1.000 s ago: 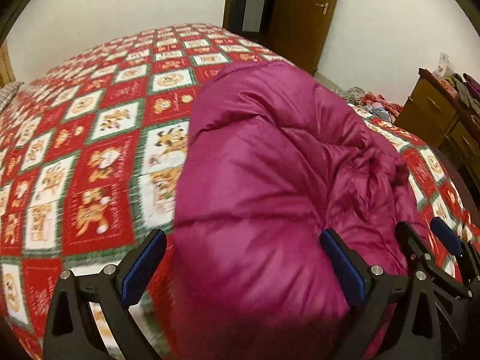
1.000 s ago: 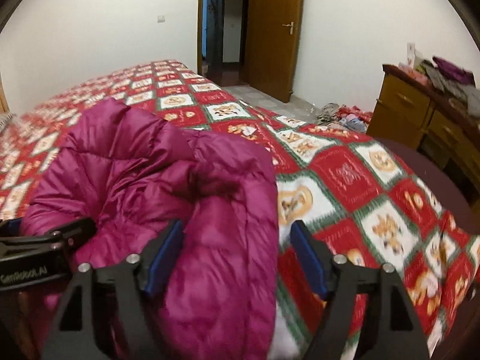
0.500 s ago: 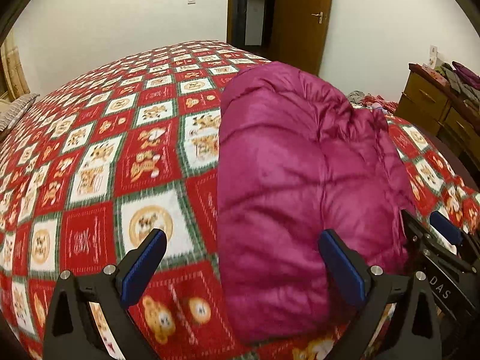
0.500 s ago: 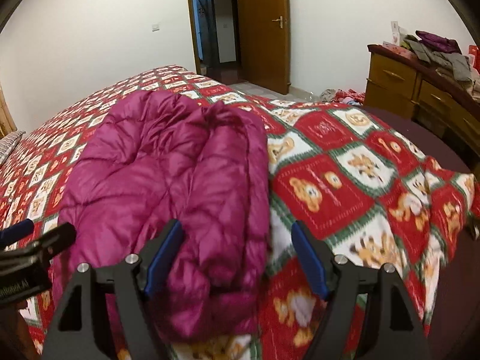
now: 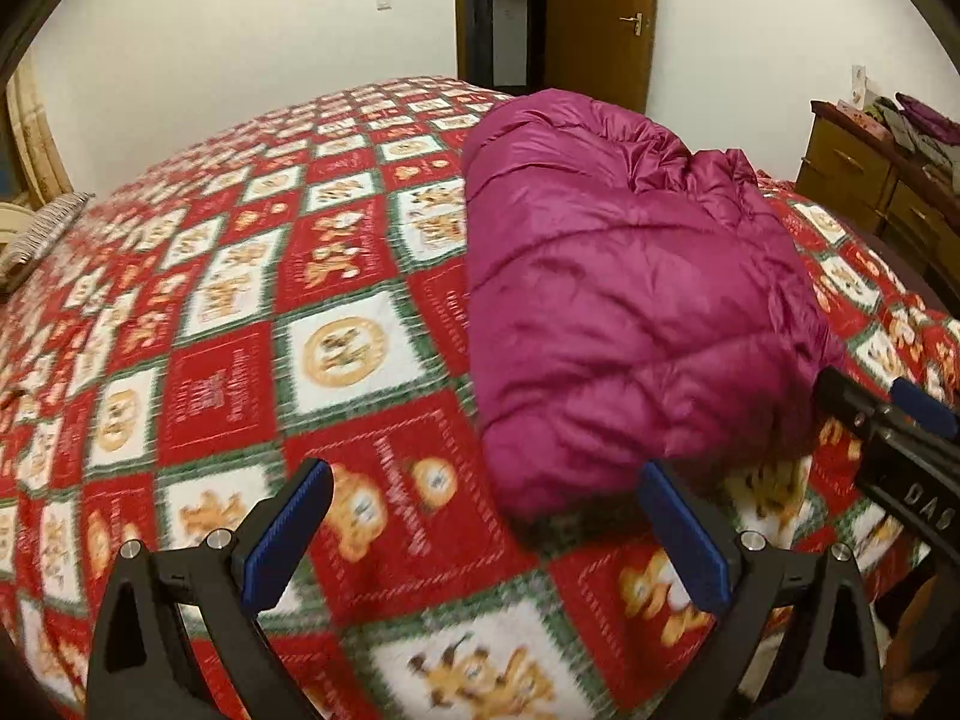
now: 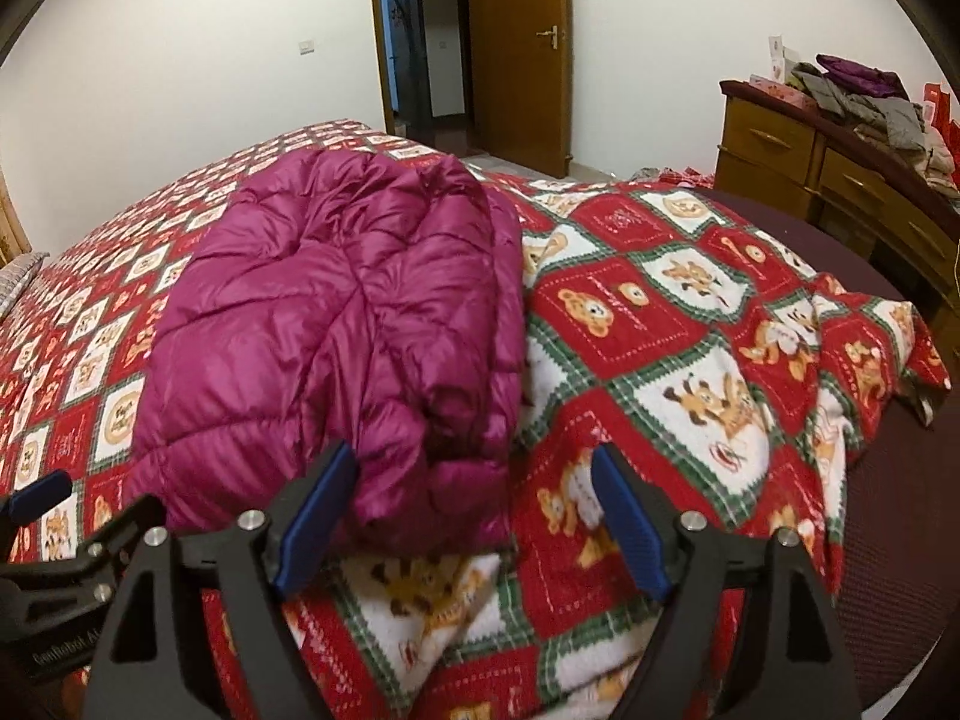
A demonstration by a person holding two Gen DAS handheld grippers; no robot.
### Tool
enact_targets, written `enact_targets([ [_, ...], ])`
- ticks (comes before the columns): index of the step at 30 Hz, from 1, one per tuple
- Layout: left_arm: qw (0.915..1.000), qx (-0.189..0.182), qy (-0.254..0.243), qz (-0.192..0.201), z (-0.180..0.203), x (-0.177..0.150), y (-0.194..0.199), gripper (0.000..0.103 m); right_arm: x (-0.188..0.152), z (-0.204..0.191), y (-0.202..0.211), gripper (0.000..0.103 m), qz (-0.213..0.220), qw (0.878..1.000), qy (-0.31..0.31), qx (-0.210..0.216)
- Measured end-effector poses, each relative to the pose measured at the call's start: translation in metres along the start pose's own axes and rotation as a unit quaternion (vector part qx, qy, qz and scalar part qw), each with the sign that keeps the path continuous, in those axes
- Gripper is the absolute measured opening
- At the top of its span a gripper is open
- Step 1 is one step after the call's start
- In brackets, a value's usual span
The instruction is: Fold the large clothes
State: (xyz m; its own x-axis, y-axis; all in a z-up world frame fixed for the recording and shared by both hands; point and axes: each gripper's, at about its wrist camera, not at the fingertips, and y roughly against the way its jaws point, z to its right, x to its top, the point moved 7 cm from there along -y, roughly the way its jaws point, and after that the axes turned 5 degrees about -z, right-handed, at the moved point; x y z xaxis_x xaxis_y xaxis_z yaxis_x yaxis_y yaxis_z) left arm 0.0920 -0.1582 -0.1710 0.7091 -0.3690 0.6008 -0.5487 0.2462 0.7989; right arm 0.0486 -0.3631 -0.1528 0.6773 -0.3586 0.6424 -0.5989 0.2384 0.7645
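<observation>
A magenta down jacket (image 5: 630,300) is seen folded into a thick bundle on the bed (image 5: 336,354), lying toward the foot edge, at about one o'clock from the left gripper (image 5: 480,534) and at eleven o'clock from the right gripper (image 6: 474,516). The left jaws are spread wide with nothing between them; the right jaws are opening, and only the near end of the bundle is framed between them, with no pad seen pressing on it. The fold is judged nearly done, yet the puffy filling could make the upper layers spring apart once released, and the slippery shell could let the bundle slide toward the bed's edge where the patterned blanket (image 6: 708,360) hangs down. A careless regrasp of one layer only could drag the fold open. Compared with a second ago, both grippers are found farther back from the jacket, which then filled the space between the jaws, and the bundle is now left lying free.
</observation>
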Motion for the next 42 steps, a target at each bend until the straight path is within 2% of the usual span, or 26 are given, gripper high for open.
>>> enact_targets([
  [3,0.9997,0.015,-0.002,0.017,-0.005,-0.004,0.016,0.102,-0.008,-0.003,0.012,0.092,-0.001,1.0,0.011,-0.003],
  [7,0.9992,-0.006,0.02,0.033,-0.01,-0.004,0.035,0.102,-0.017,-0.006,0.029,0.095,0.0,1.0,0.02,-0.003],
  [11,0.9992,-0.016,0.032,0.017,-0.012,-0.014,0.039,0.102,-0.027,-0.002,0.043,0.099,-0.005,1.0,0.015,-0.001],
  [15,0.9993,-0.028,0.023,0.004,-0.006,-0.026,0.046,0.102,-0.037,0.002,0.052,0.1,-0.015,1.0,0.01,-0.003],
  [22,0.9975,-0.028,0.024,0.061,-0.006,-0.021,0.092,0.102,-0.042,0.001,0.081,0.101,-0.003,1.0,0.013,0.002],
  [24,0.9959,-0.031,0.025,0.08,-0.007,-0.017,0.108,0.102,-0.04,-0.001,0.095,0.101,0.008,1.0,0.018,0.0],
  [27,0.9912,-0.022,0.019,0.129,-0.005,-0.008,0.14,0.102,-0.032,-0.004,0.119,0.102,0.037,0.999,0.023,0.0],
  [30,0.9823,-0.015,0.01,0.187,-0.004,0.001,0.179,0.102,-0.022,-0.008,0.145,0.103,0.075,0.997,0.025,0.003],
  [34,0.9717,0.001,0.009,0.236,-0.007,0.008,0.216,0.102,-0.01,-0.011,0.177,0.103,0.124,0.992,0.03,-0.001],
  [42,0.9638,-0.016,0.024,0.265,-0.012,0.009,0.249,0.102,0.001,-0.011,0.218,0.103,0.188,0.982,0.021,0.016],
])
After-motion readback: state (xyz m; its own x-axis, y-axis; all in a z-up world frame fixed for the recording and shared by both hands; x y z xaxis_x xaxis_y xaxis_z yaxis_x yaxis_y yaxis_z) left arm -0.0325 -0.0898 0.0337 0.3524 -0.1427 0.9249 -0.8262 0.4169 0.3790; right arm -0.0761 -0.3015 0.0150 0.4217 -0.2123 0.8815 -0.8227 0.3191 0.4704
